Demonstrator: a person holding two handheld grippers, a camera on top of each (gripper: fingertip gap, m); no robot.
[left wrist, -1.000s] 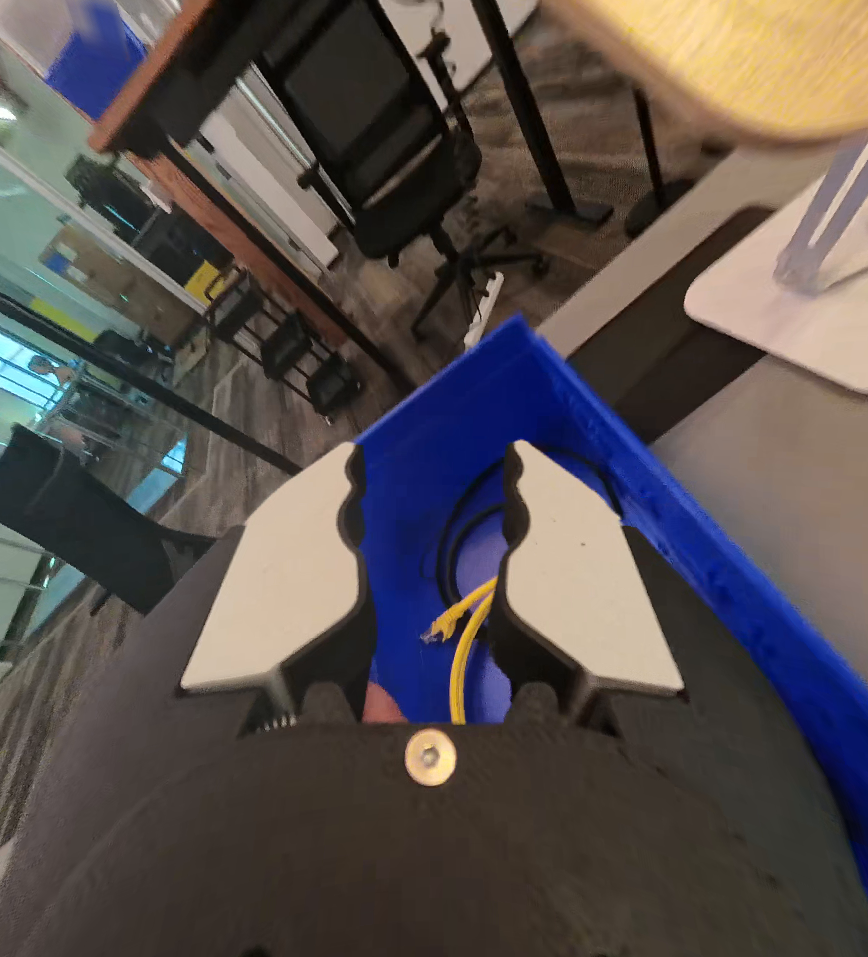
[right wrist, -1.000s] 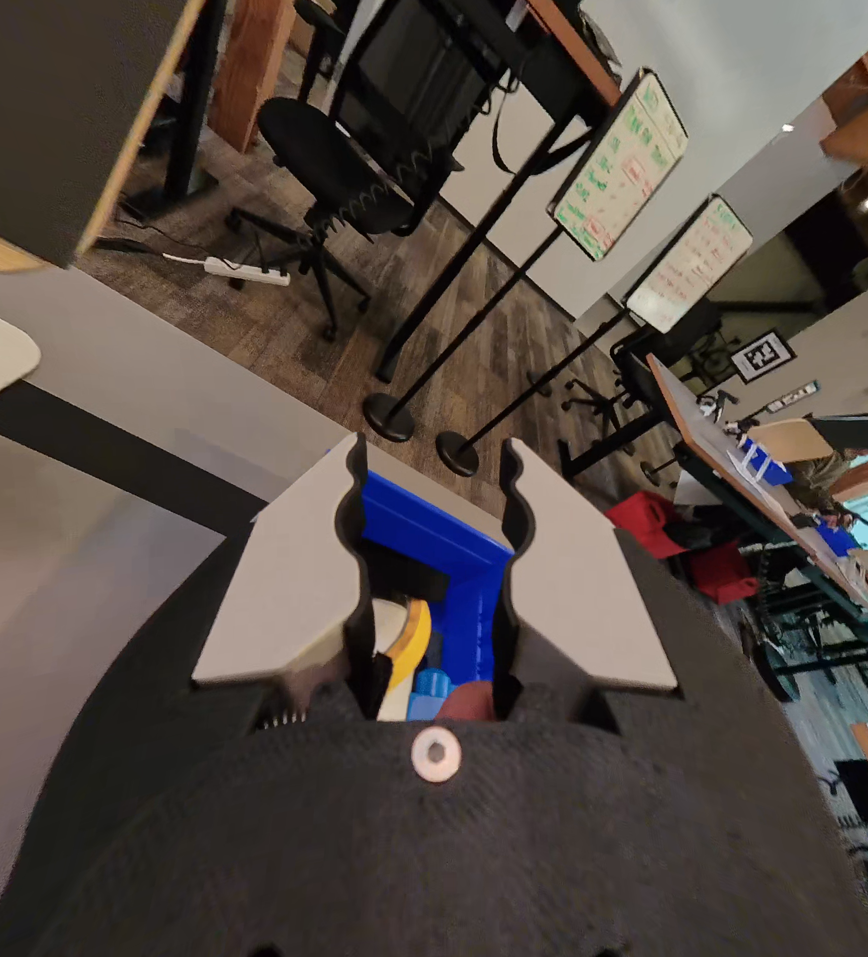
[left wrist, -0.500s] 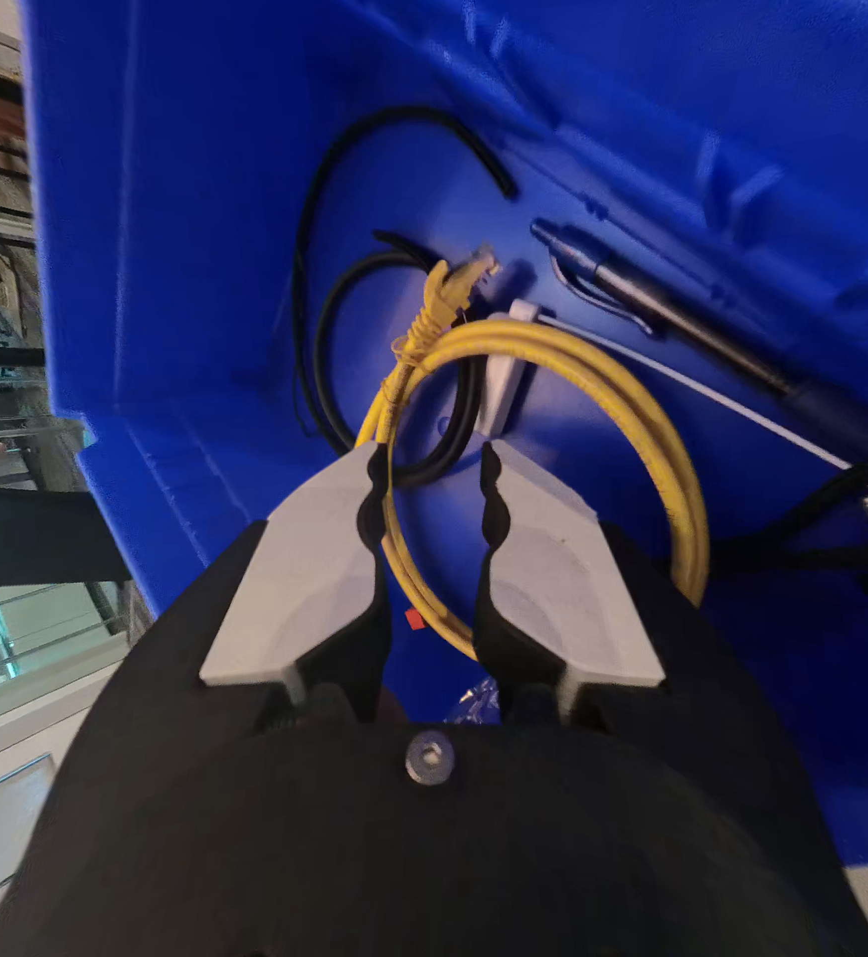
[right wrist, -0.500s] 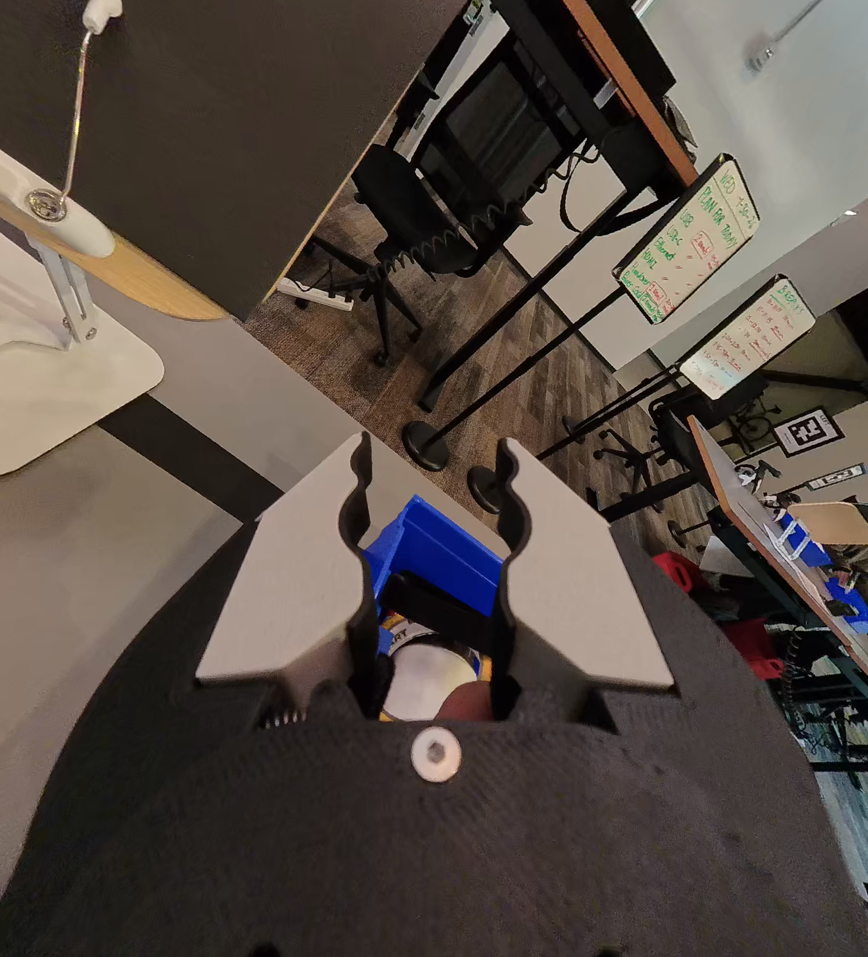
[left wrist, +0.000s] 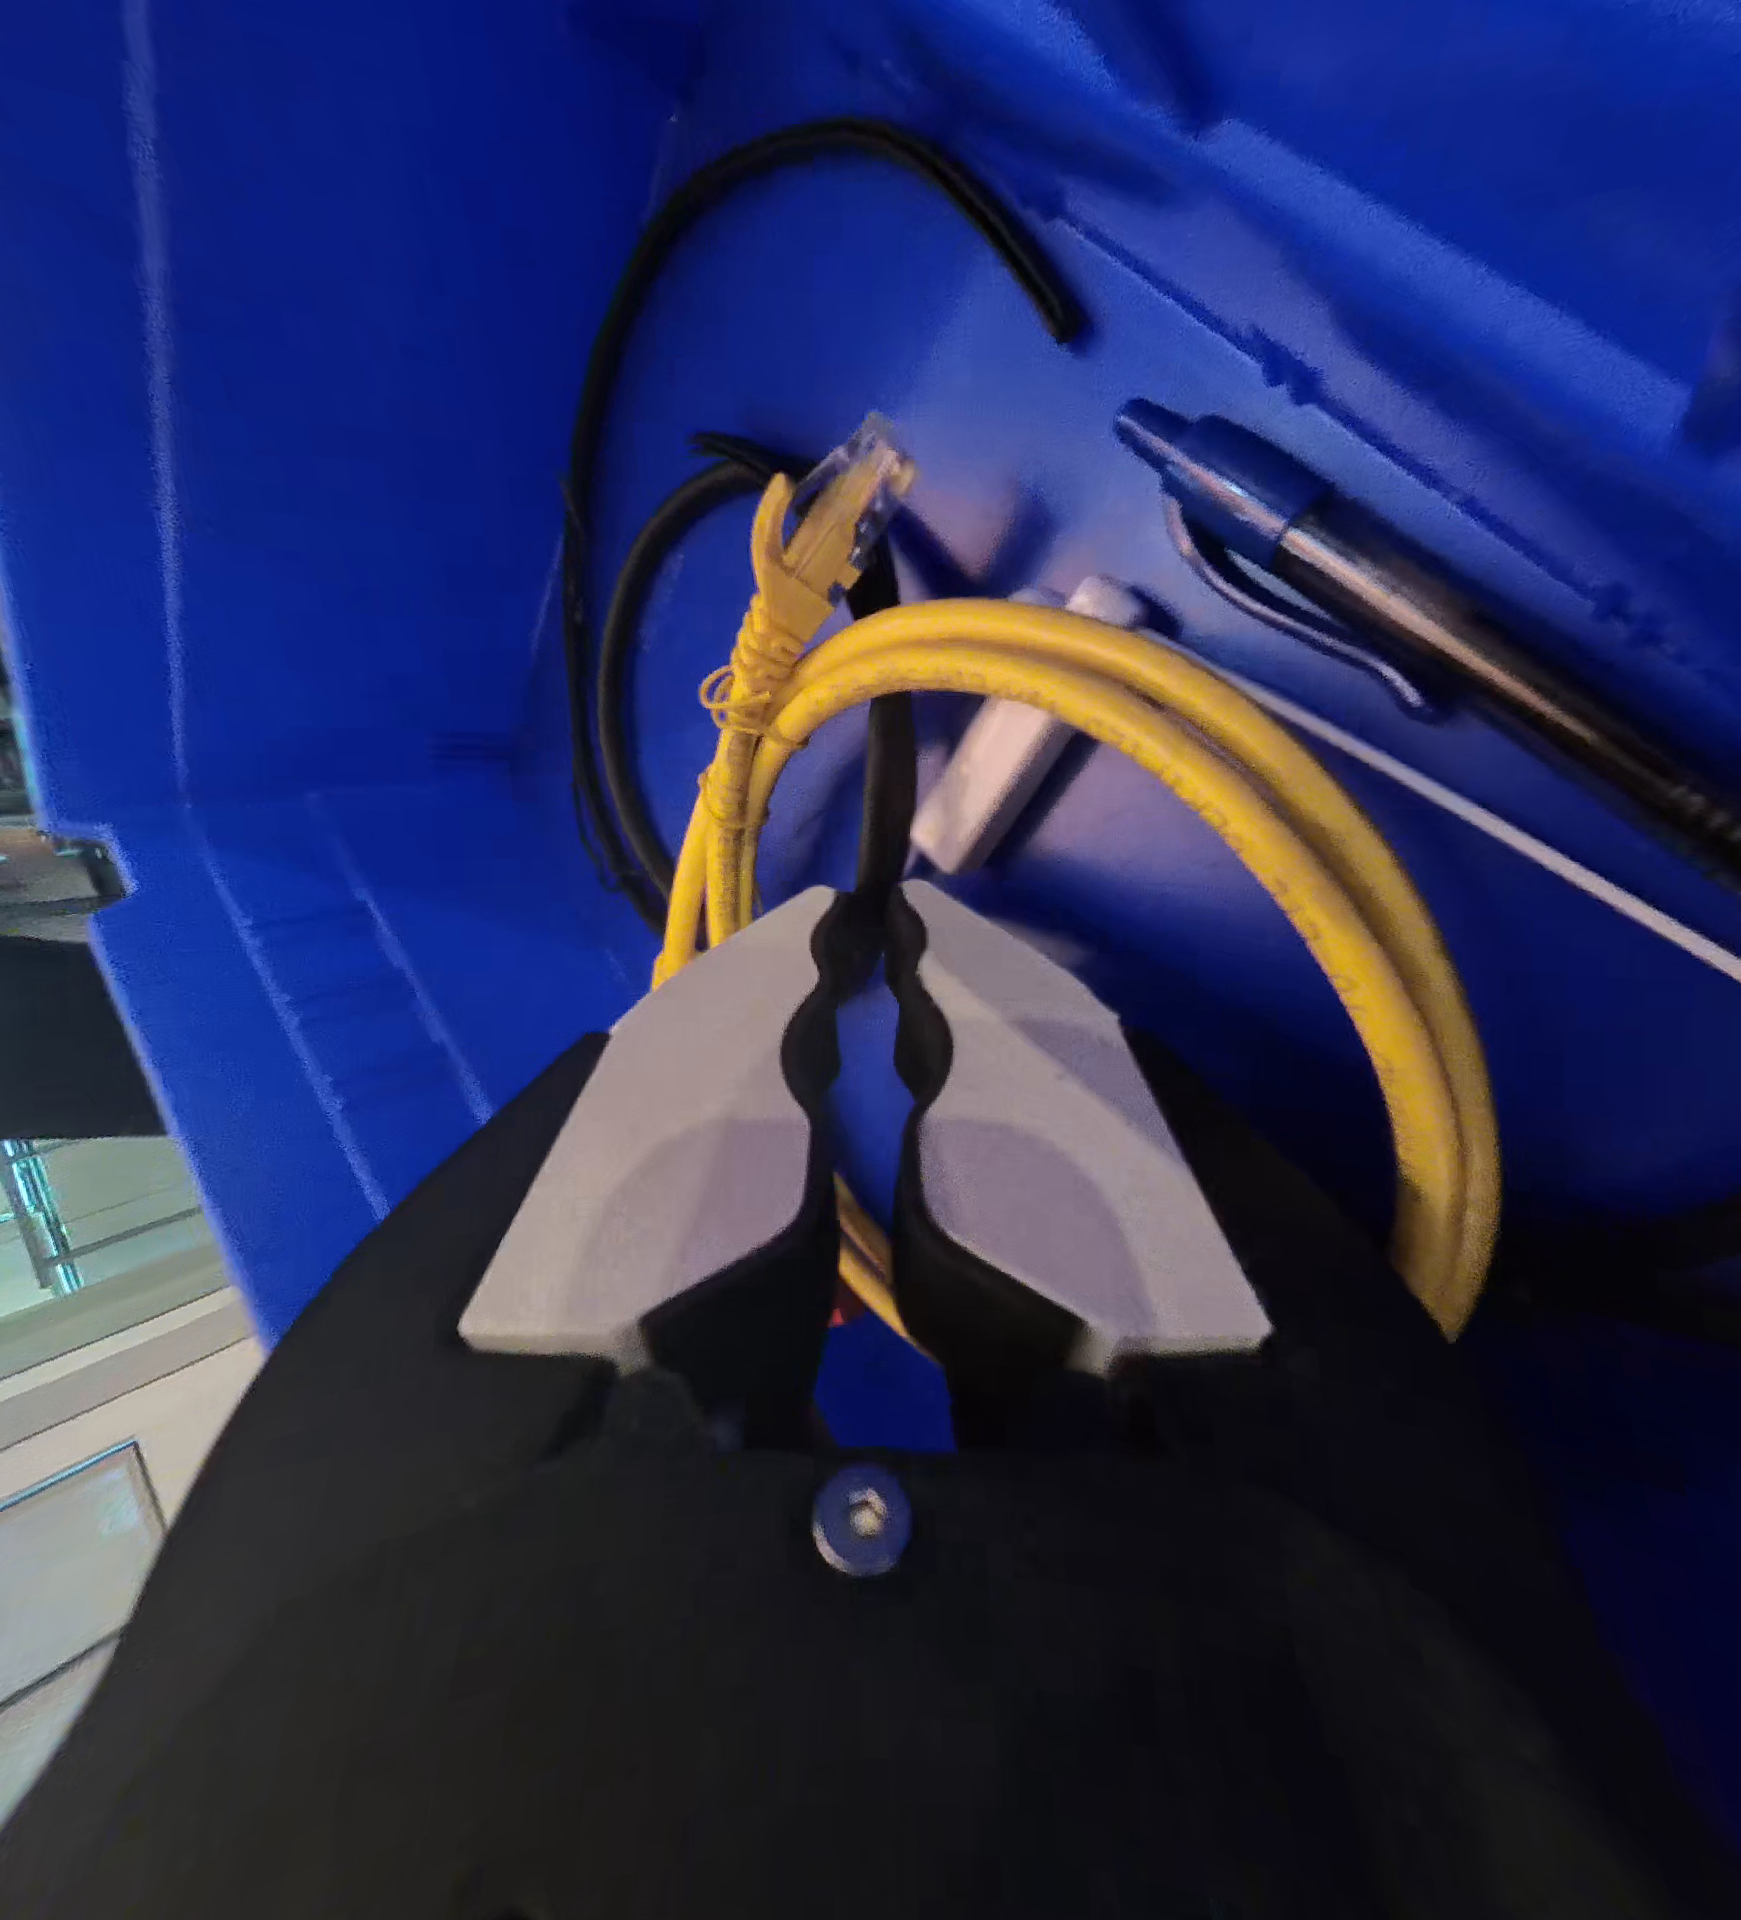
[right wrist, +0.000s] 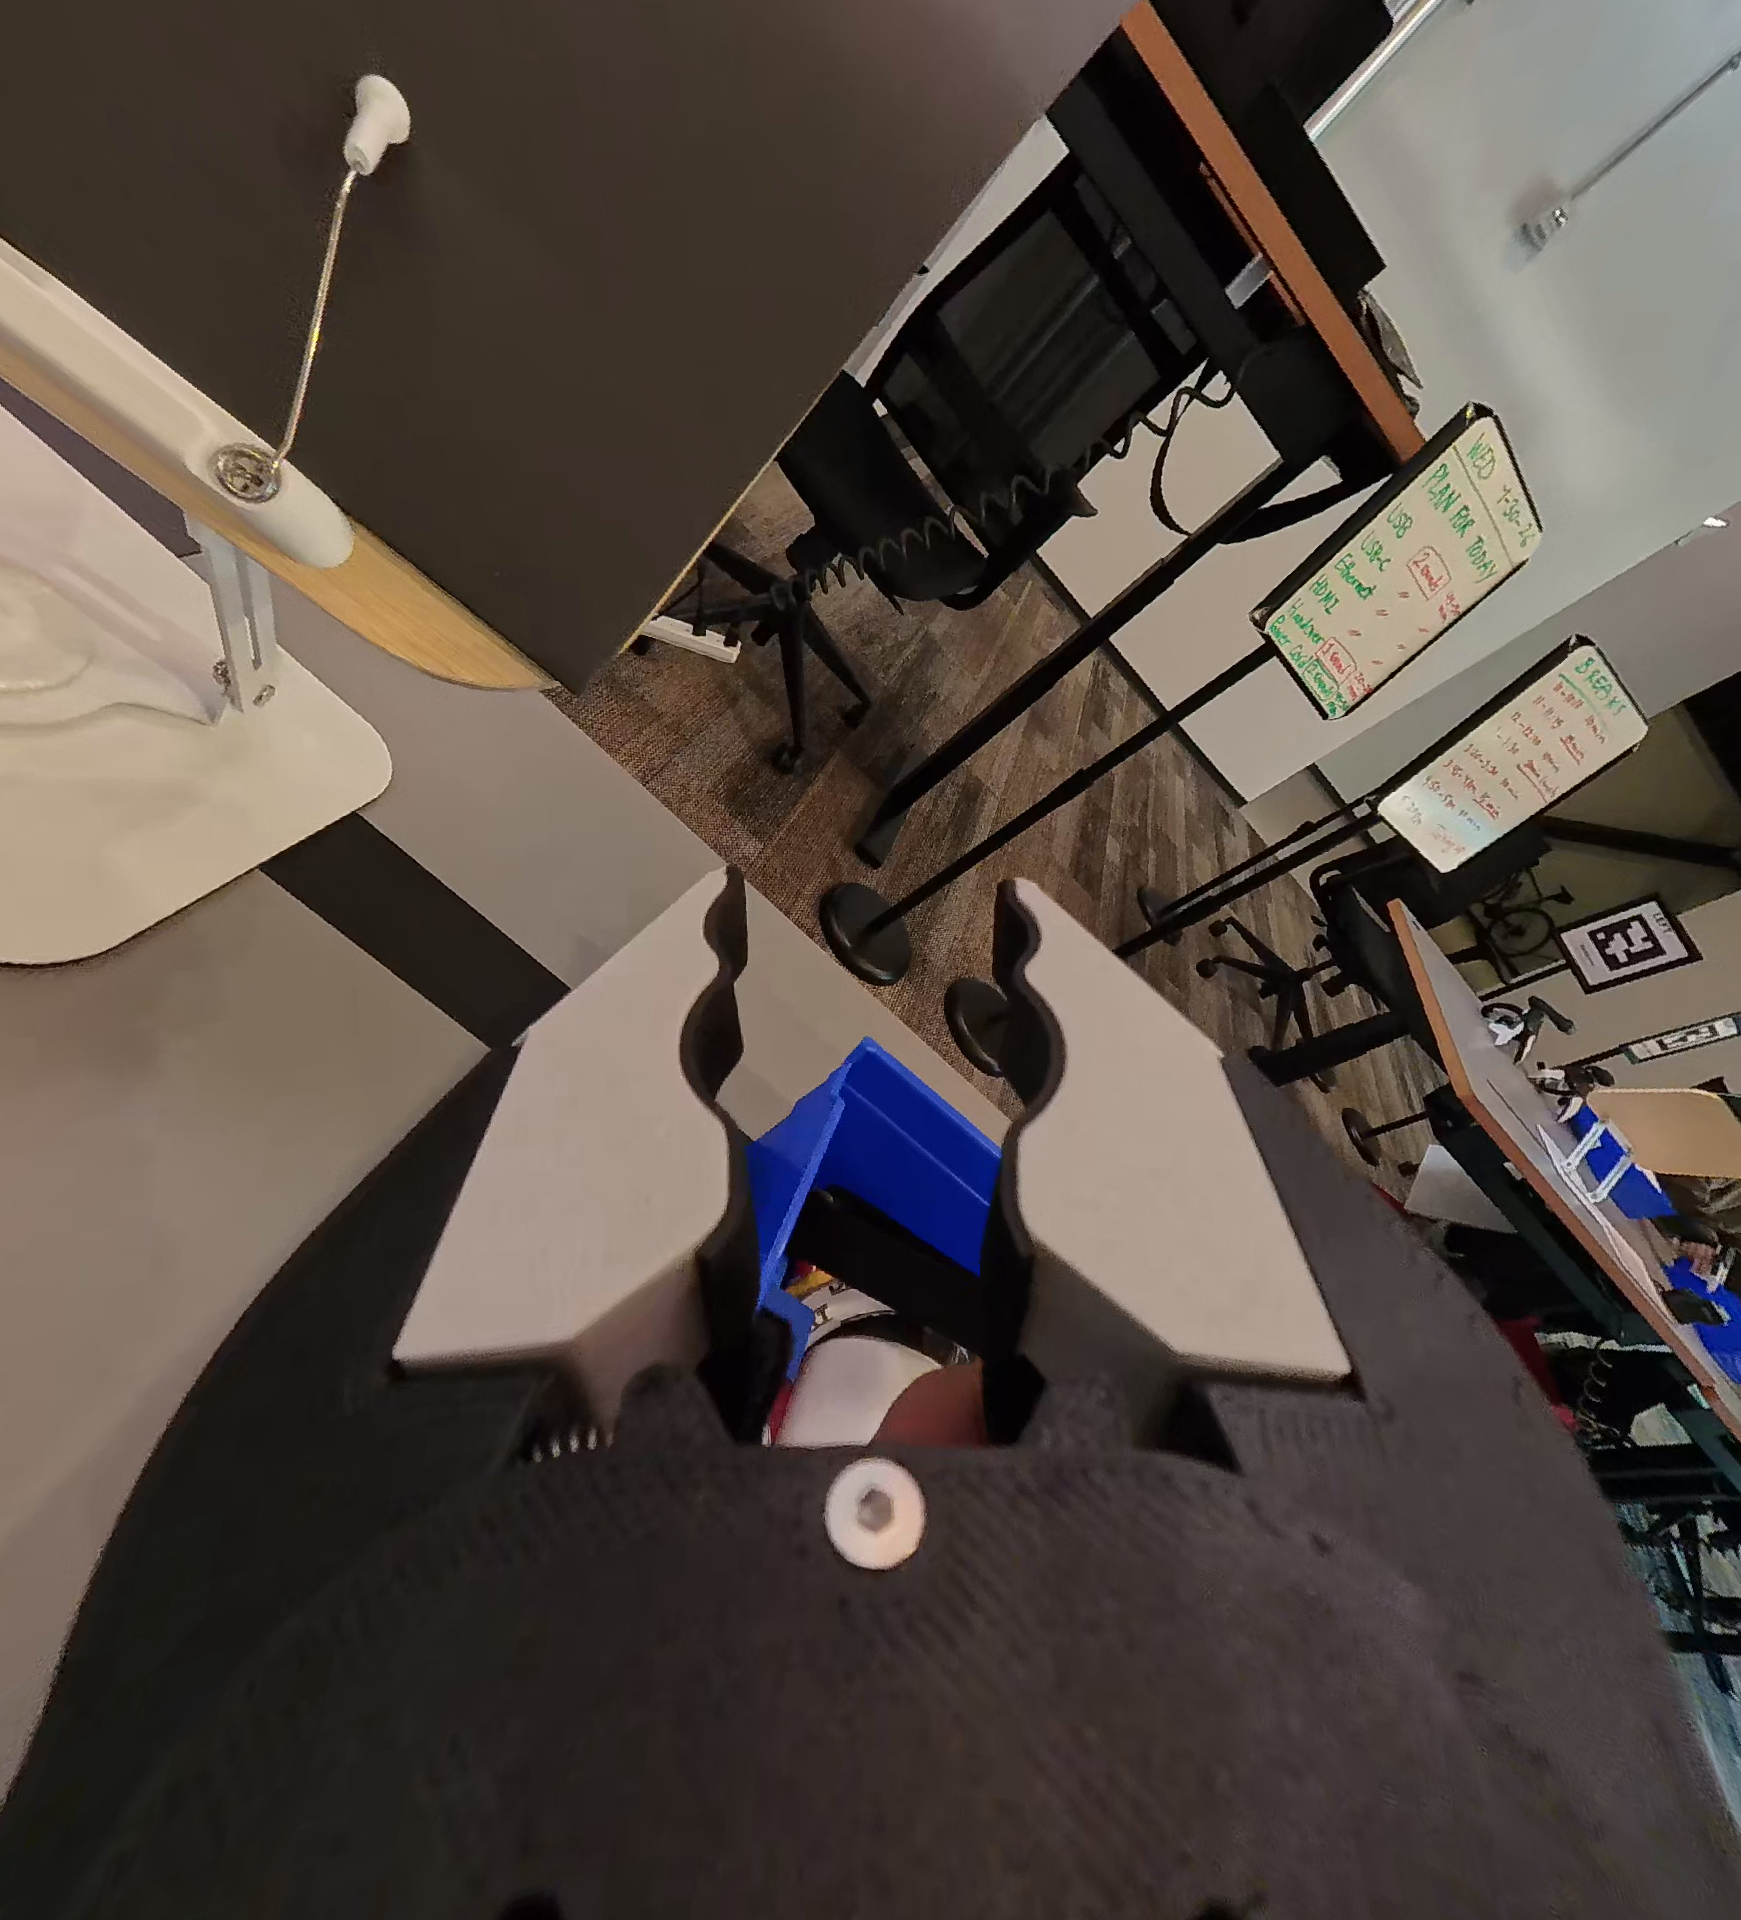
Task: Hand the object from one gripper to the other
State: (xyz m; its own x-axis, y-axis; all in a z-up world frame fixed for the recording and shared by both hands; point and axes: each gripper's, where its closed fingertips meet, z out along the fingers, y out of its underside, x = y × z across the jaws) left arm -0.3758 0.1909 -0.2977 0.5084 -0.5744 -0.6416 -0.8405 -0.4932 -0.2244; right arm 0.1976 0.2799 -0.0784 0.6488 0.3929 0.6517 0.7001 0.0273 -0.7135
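Observation:
In the left wrist view my left gripper is down inside a blue bin. Its jaws are nearly closed on a coiled yellow network cable, whose loop crosses between the pads low in the gap. The cable's clear plug sticks up past the fingertips. A black cable runs right up to the fingertips; I cannot tell if it is caught too. In the right wrist view my right gripper is open and empty, above the grey table, with a blue bin showing between its fingers.
The bin also holds a dark pen, a small pale block and a thin white wire. A white stand base sits on the table at left. Whiteboards on black stands, chairs and desks stand beyond the table edge.
My left gripper dropped into the blue bin, straddled the yellow coil and closed on it. My right gripper stayed open and tilted up a little over the table.

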